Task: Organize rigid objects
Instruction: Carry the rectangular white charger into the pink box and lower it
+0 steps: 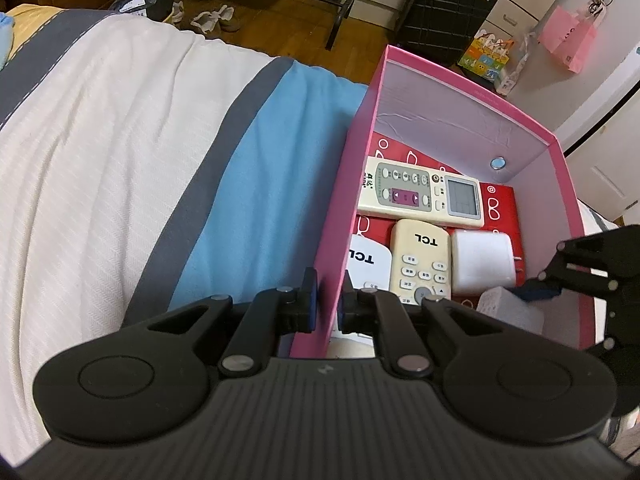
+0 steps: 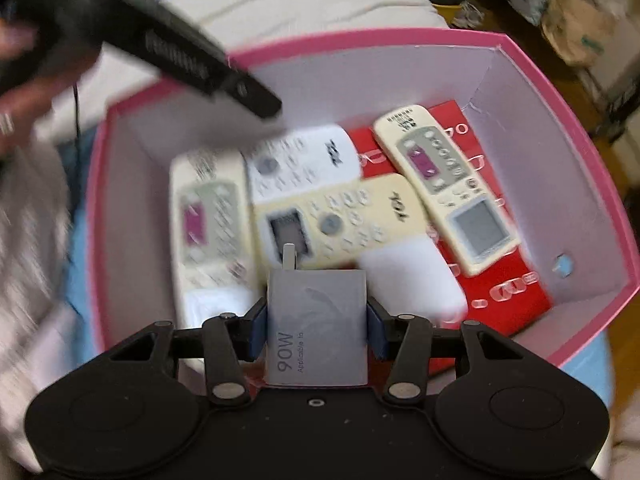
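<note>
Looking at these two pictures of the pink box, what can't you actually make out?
- Right wrist view: the small print on the remotes is smeared by motion blur.
- Left wrist view: the left tool straddles the pink box wall; its arms hide the near remotes' lower ends.
- Right wrist view: the grey 90W charger in the right tool covers what lies under it.
- Left wrist view: the right tool is cut off by the right edge.

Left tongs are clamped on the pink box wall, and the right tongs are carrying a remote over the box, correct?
Not quite. The right tongs hold a grey 90W charger, not a remote; the right wrist view shows it. The remotes lie inside the pink box. The left tongs do straddle the box wall.
</note>
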Motion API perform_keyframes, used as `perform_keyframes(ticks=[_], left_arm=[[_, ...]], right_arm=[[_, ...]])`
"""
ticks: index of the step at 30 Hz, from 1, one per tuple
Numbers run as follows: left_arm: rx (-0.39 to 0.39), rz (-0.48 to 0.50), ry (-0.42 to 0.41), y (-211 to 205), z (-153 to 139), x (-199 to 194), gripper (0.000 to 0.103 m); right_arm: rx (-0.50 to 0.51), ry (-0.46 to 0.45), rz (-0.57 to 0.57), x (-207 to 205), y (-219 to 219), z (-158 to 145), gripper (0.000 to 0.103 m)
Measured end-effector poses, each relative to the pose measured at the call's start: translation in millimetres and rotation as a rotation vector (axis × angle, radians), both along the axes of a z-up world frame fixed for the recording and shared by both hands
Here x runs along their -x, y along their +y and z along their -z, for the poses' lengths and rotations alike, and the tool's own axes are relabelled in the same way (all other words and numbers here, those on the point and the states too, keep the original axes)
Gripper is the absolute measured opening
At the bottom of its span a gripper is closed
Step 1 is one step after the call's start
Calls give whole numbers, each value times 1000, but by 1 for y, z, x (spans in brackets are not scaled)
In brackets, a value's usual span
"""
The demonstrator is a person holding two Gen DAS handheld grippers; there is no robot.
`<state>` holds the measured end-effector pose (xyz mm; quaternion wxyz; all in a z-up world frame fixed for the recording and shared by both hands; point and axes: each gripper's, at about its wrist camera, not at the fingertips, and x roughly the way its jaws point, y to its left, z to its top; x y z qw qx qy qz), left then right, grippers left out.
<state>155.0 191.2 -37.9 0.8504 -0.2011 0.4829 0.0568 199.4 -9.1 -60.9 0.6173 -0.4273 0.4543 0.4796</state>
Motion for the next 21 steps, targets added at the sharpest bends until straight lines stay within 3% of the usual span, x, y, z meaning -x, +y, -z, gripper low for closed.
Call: perform_keyframes(ticks=[4, 7, 10, 15, 21], left_arm=[[8, -3, 3, 2, 0, -1, 9], [4, -2, 2, 2, 0, -1, 9], [6, -2, 3, 2, 0, -2, 9], [7, -1, 1, 2, 0, -2, 9], [3, 1, 0, 1, 0, -2, 9]], right_arm=[[16, -11, -47, 3, -5, 4, 54], [17, -73, -152, 19, -8, 1, 54], [13, -121, -186, 29, -7, -3, 57], [-122, -191, -168, 30, -25, -37, 60], [-359, -257, 19, 20, -88, -94, 65]])
